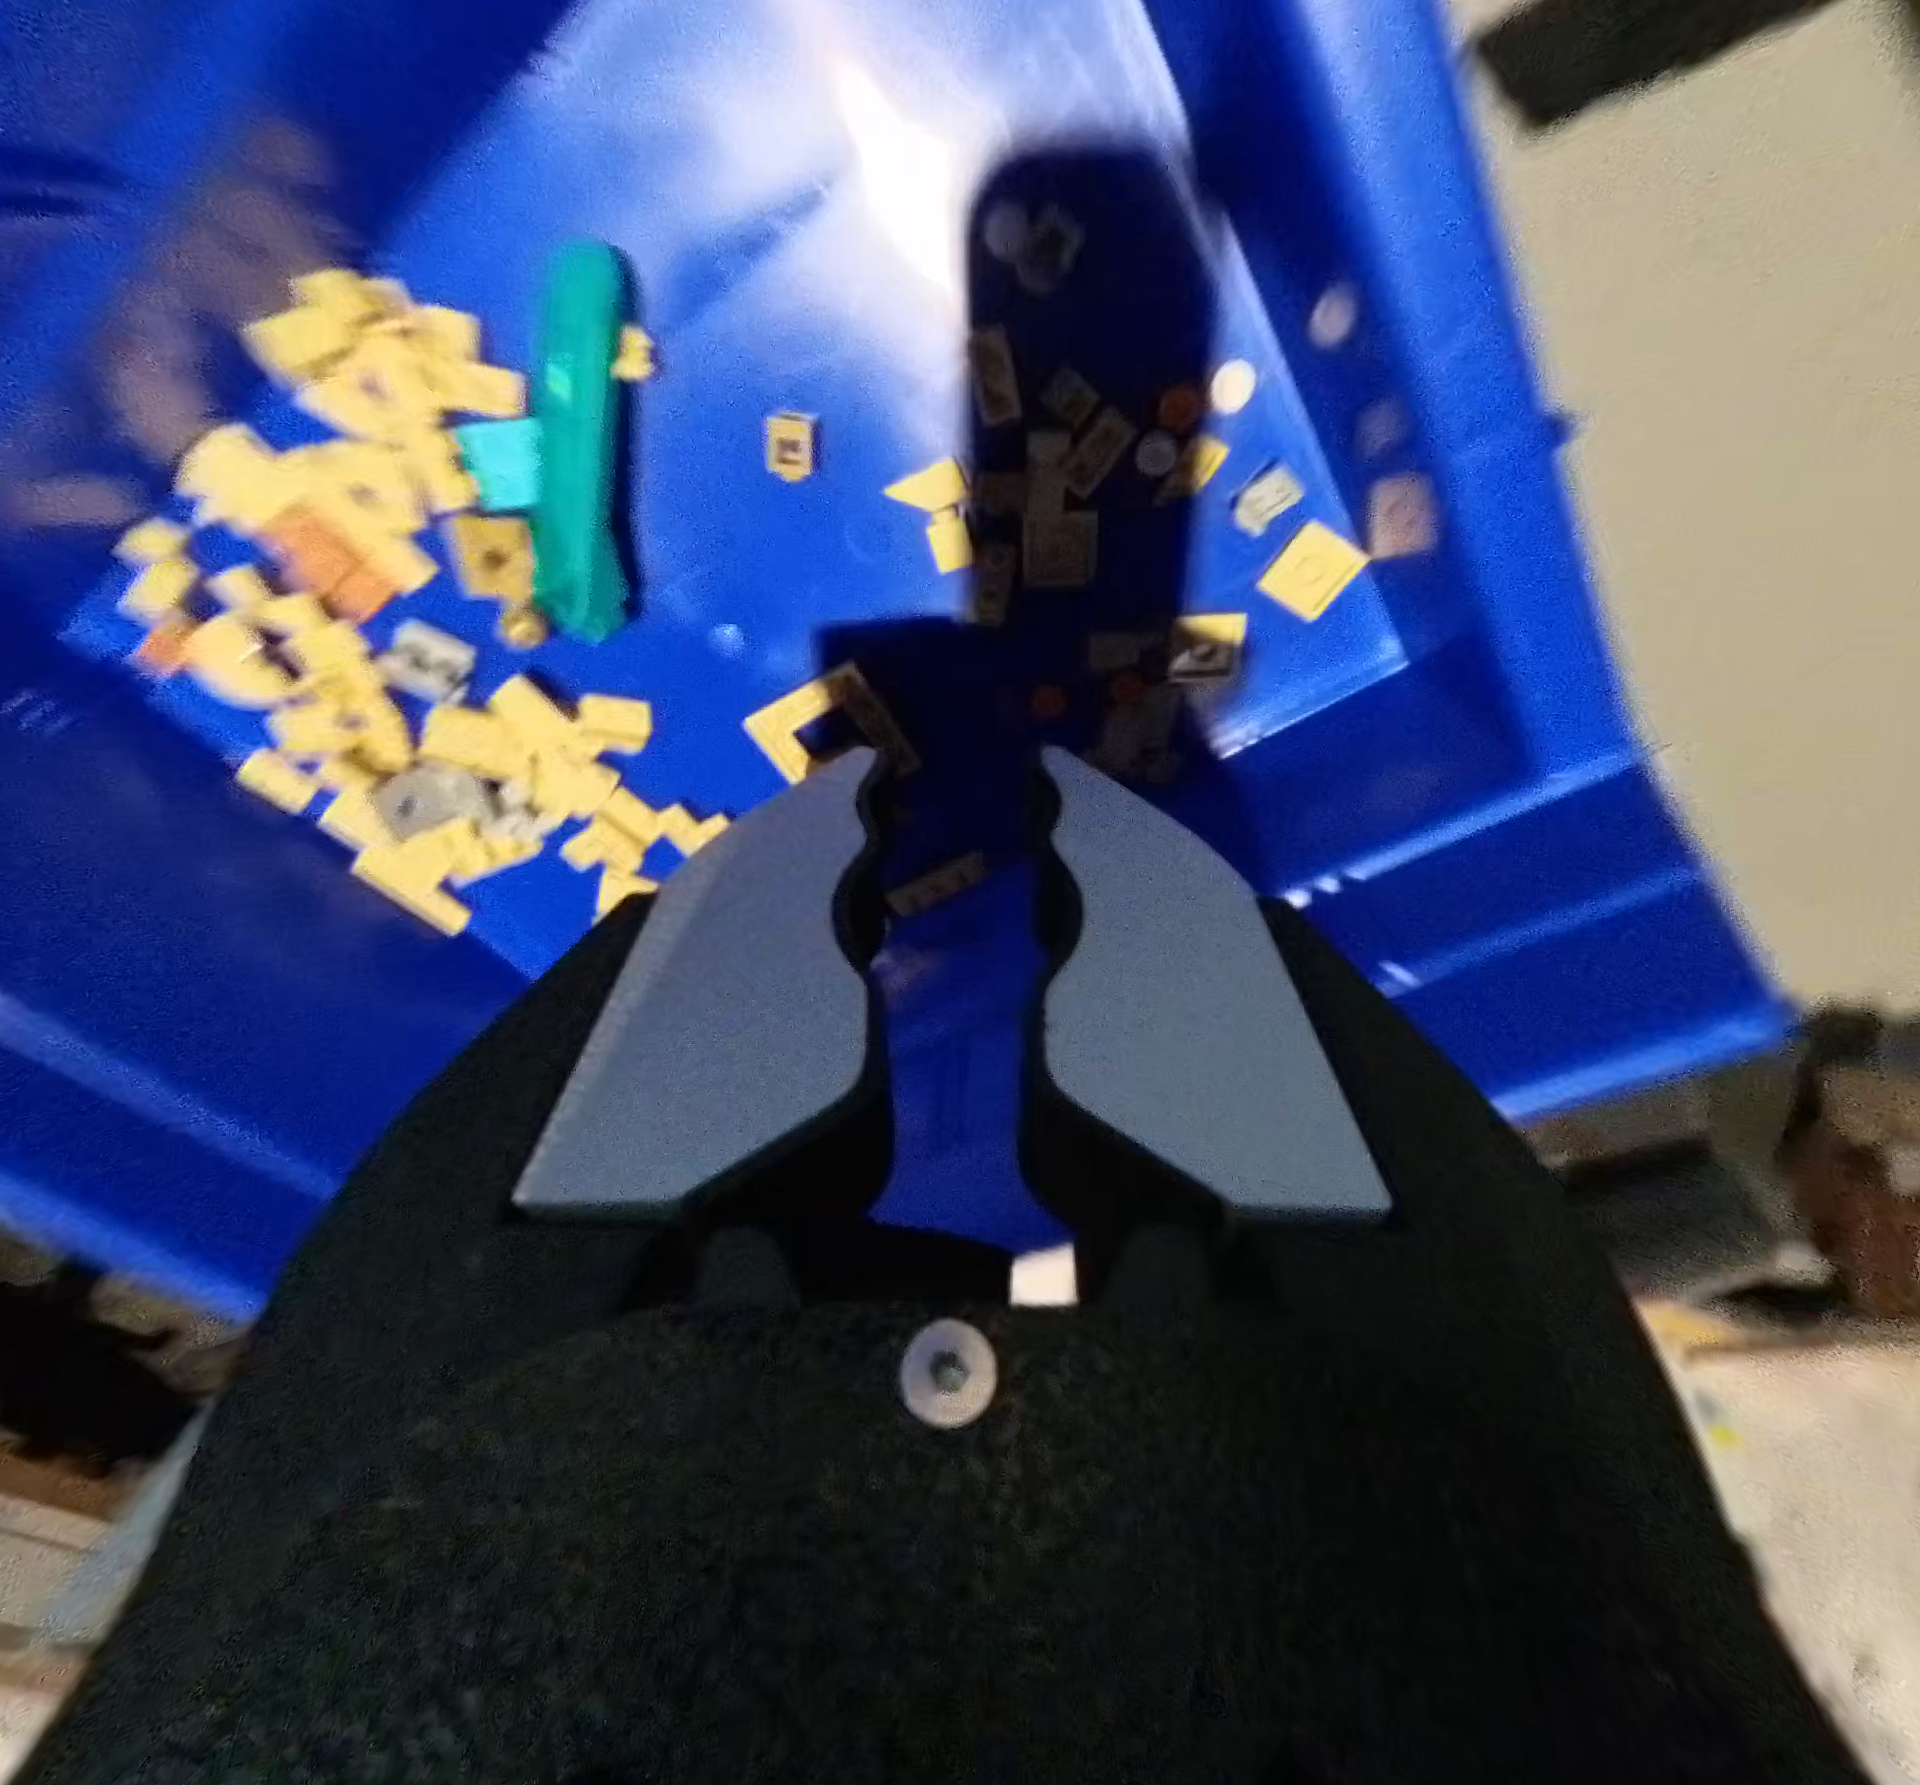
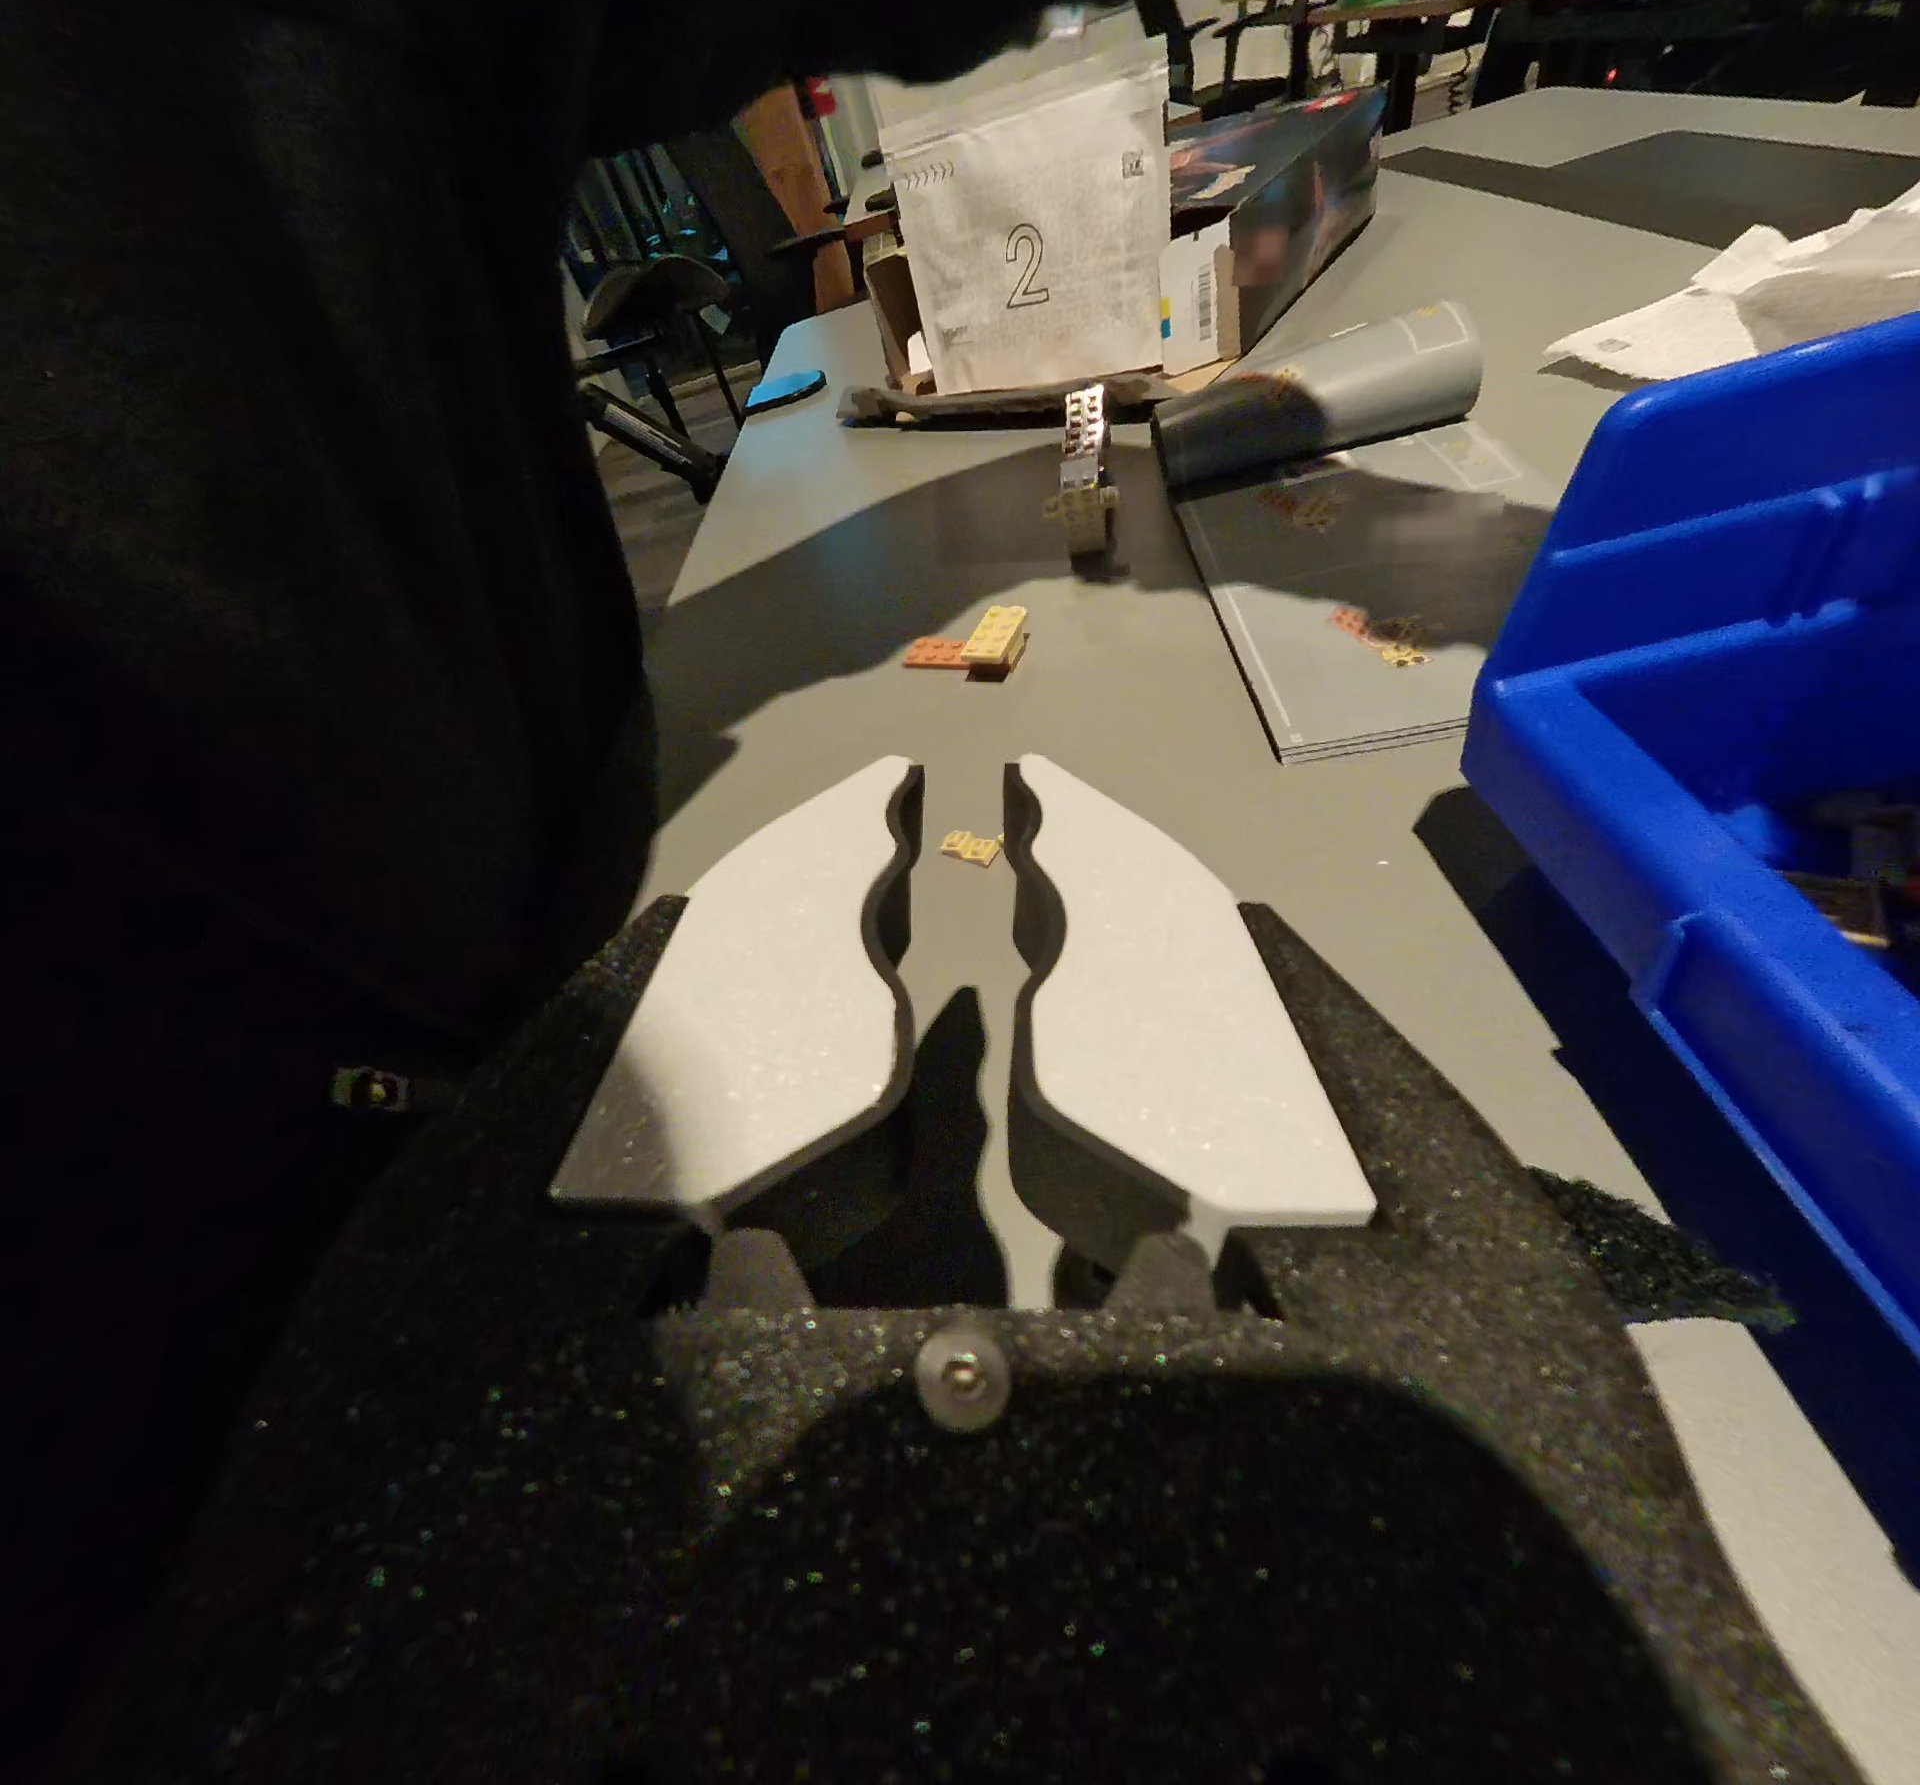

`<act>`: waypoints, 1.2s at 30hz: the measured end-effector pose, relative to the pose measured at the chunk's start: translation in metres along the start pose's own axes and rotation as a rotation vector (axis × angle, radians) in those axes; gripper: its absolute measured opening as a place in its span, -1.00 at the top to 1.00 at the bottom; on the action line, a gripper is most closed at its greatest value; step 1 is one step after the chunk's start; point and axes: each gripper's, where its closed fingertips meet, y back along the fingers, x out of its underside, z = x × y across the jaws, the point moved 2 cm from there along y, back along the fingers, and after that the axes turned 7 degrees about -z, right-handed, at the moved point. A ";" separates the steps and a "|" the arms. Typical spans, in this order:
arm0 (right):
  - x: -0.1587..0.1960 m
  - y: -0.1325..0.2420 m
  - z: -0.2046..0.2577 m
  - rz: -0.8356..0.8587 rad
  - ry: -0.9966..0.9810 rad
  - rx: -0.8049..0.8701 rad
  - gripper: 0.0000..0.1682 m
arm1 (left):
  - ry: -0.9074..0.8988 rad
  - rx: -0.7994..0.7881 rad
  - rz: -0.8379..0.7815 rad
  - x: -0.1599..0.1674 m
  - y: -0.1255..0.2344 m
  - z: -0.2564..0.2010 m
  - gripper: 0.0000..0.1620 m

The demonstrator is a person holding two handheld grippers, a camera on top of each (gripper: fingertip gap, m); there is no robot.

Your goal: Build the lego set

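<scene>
In the blurred left wrist view, my left gripper [image 1: 961,764] is open and empty above a blue bin [image 1: 1340,821]. The bin holds a heap of tan lego pieces [image 1: 384,592], a teal piece [image 1: 577,442] and scattered small parts [image 1: 1070,499]. A tan frame piece [image 1: 816,717] lies just past the left fingertip. In the right wrist view, my right gripper [image 2: 961,774] is open and empty low over the grey table [image 2: 1195,852]. A small tan plate [image 2: 971,847] lies between its fingertips. Farther off lie an orange and tan plate pair [image 2: 971,644] and a small upright build [image 2: 1081,478].
The blue bin [image 2: 1714,800] stands at the right of the table. An open instruction booklet [image 2: 1351,613] lies beside it. A white numbered bag [image 2: 1029,239] and a cardboard box [image 2: 1278,208] stand at the back. A dark sleeve [image 2: 312,385] fills the left side. White paper [image 2: 1766,291] lies at the far right. Tip to tip, the grippers are about 20 cm apart. To the small upright build [image 2: 1081,478]: right tips about 25 cm, left tips about 30 cm.
</scene>
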 end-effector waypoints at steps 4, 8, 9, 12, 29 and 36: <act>0.001 0.000 0.001 0.007 -0.001 -0.012 0.83 | -0.081 0.060 0.035 -0.002 -0.025 -0.001 0.71; 0.001 0.000 0.002 0.009 -0.006 -0.021 0.83 | -0.113 0.038 0.030 -0.002 -0.034 0.001 0.71; 0.001 0.000 0.002 0.010 -0.006 -0.021 0.83 | -0.117 0.037 0.026 -0.002 -0.036 0.000 0.71; 0.001 0.000 0.002 0.011 -0.006 -0.019 0.83 | -0.132 0.034 0.028 -0.004 -0.039 -0.001 0.71; 0.002 0.000 0.002 0.017 0.001 -0.018 0.83 | -0.063 0.033 0.018 -0.001 -0.043 -0.006 1.00; 0.003 -0.001 0.002 0.020 0.004 -0.017 0.83 | -0.038 0.020 -0.014 -0.007 -0.042 -0.004 0.90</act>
